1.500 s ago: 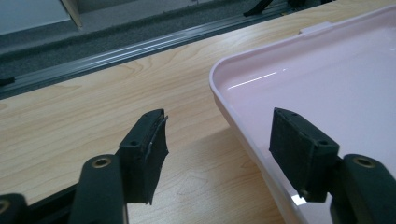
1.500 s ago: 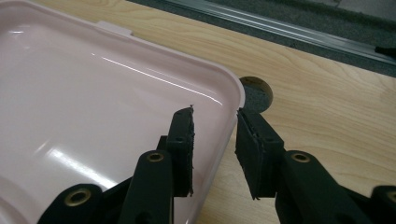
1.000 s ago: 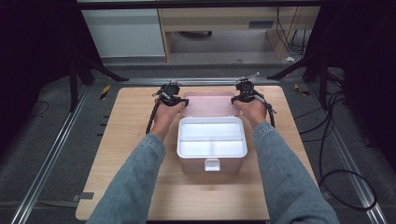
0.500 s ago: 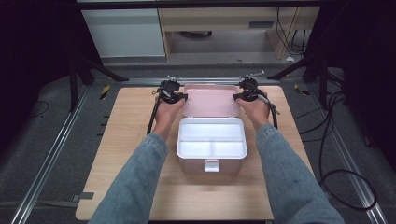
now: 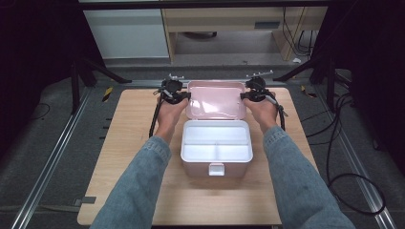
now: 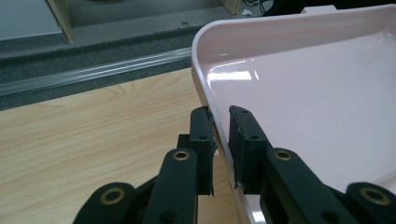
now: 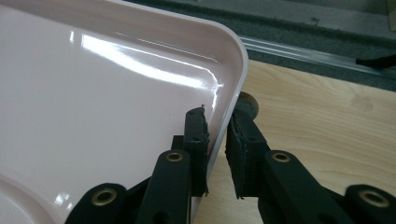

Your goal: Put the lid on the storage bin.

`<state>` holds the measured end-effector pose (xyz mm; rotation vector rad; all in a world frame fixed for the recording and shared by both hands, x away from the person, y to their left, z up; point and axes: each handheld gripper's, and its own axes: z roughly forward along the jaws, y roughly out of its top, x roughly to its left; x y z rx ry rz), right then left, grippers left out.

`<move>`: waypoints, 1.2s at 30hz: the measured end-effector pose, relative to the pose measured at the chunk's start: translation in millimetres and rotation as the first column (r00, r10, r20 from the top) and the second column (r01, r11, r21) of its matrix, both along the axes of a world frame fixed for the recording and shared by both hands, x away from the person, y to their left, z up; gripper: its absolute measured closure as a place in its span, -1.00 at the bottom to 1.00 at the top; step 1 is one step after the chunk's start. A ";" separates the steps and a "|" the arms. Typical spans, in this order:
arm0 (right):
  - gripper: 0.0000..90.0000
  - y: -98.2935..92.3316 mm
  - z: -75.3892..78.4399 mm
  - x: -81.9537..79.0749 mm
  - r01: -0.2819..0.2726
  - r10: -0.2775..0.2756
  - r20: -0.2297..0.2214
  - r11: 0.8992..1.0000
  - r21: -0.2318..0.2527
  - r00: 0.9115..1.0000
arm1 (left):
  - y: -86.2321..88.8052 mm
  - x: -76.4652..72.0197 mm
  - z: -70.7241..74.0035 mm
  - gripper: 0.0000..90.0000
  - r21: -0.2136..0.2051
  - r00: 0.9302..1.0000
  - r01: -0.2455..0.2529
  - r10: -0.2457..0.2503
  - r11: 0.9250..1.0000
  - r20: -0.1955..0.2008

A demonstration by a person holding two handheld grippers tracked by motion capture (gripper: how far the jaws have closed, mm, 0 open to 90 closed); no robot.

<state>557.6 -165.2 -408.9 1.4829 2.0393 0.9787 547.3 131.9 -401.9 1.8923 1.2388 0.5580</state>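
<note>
A pink lid [image 5: 216, 99] hangs tilted just above the table, behind the open pink box [image 5: 196, 167] with its white divided insert. My left gripper [image 5: 184, 97] is shut on the lid's left rim, and my right gripper [image 5: 247, 95] is shut on its right rim. In the left gripper view the lid [image 6: 303, 93] has its thin edge pinched between the jaws of the left gripper [image 6: 219, 114]. In the right gripper view the lid [image 7: 93, 102] passes edge-on between the jaws of the right gripper [image 7: 217, 116]. Both pairs of jaws have just been closing onto that rim.
The wooden table [image 5: 124, 143] has bare room left and right of the box. Metal rails [image 5: 52, 157] run along its sides, and cables [image 5: 344, 157] lie on the floor to the right. A cabinet [image 5: 129, 33] stands beyond the far edge.
The lid lay flat behind the box; both grippers have closed on its side rims and raised it a little, so its glossy inside now faces the camera.
</note>
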 end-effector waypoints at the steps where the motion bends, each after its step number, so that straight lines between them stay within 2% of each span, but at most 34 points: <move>1: 0.77 1.3 4.8 -2.5 0.005 -0.005 0.016 1.000 -0.011 1.000 | 0.8 -3.0 4.2 0.76 0.000 1.000 0.006 -0.006 1.000 0.012; 4: 0.79 2.8 13.4 -7.3 0.008 -0.008 0.038 1.000 -0.016 0.999 | 2.8 -8.3 12.3 0.77 -0.004 1.000 0.013 -0.013 1.000 0.025; 10: 0.83 5.4 29.2 -18.8 0.017 -0.015 0.077 0.999 -0.027 0.997 | 4.0 -20.3 26.1 0.80 0.013 0.999 0.019 -0.019 1.000 0.049; 11: 0.83 5.8 35.2 -24.8 0.019 -0.016 0.096 0.999 -0.027 0.995 | 3.7 -26.2 32.1 0.80 0.021 0.998 0.020 -0.021 1.000 0.060; 18: 0.88 3.6 52.6 -51.2 0.011 -0.009 0.157 1.000 -0.013 0.988 | 3.5 -53.6 50.0 0.83 0.034 0.993 0.030 -0.034 0.999 0.109; 21: 0.89 0.8 57.4 -62.8 0.009 -0.009 0.176 1.000 0.002 0.984 | 3.4 -65.6 53.6 0.85 0.033 0.992 0.034 -0.038 0.999 0.122; 22: 0.89 0.8 57.4 -62.8 0.009 -0.009 0.176 1.000 0.002 0.984 | 3.4 -65.6 53.6 0.86 0.033 0.992 0.034 -0.038 0.999 0.122; 23: 0.89 -0.1 59.3 -71.3 0.010 -0.011 0.192 1.000 0.007 0.981 | 3.8 -72.7 54.3 0.86 0.030 0.991 0.036 -0.040 0.999 0.129; 26: 0.90 -0.7 61.3 -81.0 0.007 -0.009 0.214 1.000 0.011 0.977 | 4.7 -81.4 54.5 0.85 0.034 0.990 0.043 -0.047 0.999 0.135; 31: 0.91 -0.6 62.5 -94.8 0.009 -0.012 0.244 1.000 0.015 0.970 | 4.9 -92.4 53.8 0.75 0.032 0.988 0.053 -0.057 0.998 0.142; 32: 0.91 -0.5 62.8 -100.5 0.005 -0.008 0.258 1.000 0.012 0.966 | 5.2 -97.0 53.6 0.74 0.019 0.988 0.055 -0.057 0.998 0.145; 36: 0.91 -0.9 63.7 -112.4 -0.003 0.000 0.274 1.000 0.011 0.962 | 7.7 -105.0 54.7 0.68 -0.002 0.987 0.070 -0.070 0.998 0.143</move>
